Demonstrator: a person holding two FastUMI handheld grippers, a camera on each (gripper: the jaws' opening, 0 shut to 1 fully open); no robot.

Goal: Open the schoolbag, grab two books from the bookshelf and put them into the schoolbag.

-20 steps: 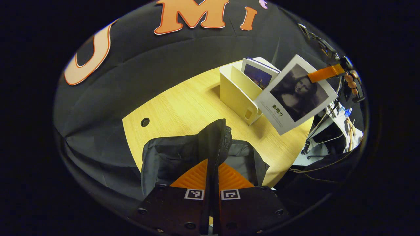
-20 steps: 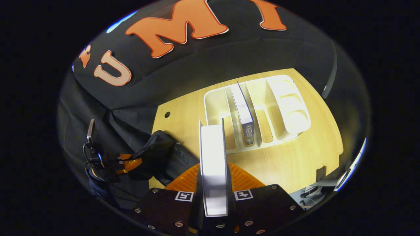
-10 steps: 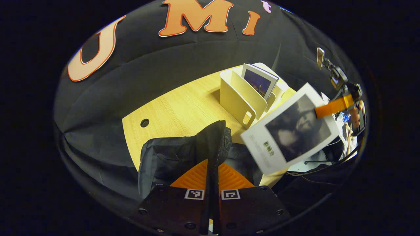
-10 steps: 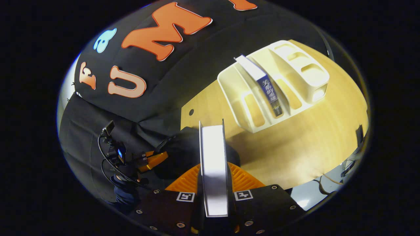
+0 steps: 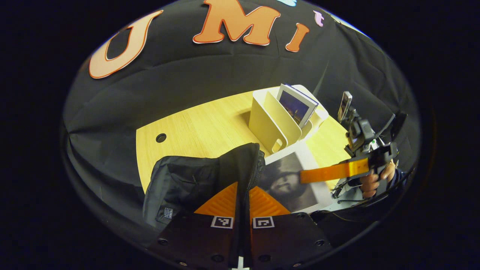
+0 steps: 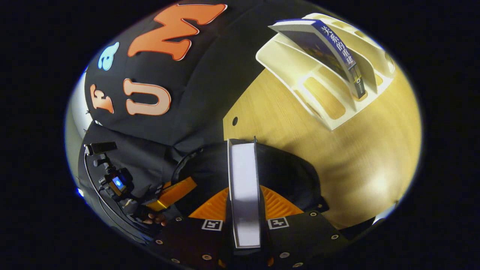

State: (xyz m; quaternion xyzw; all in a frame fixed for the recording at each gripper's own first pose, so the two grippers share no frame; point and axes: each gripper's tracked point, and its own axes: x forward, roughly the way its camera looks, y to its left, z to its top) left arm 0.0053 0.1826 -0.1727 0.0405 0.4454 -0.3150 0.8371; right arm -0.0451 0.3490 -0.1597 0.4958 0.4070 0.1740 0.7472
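Book (image 5: 290, 182) lower than before, beside schoolbag (image 5: 195, 180)

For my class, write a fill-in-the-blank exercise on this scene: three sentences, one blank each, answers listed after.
1. The right gripper is shut on a ____.
2. The left gripper pinches the black ____'s flap.
3. The book left behind stands in the white ____ on the table.

Missing words: book; schoolbag; bookshelf.
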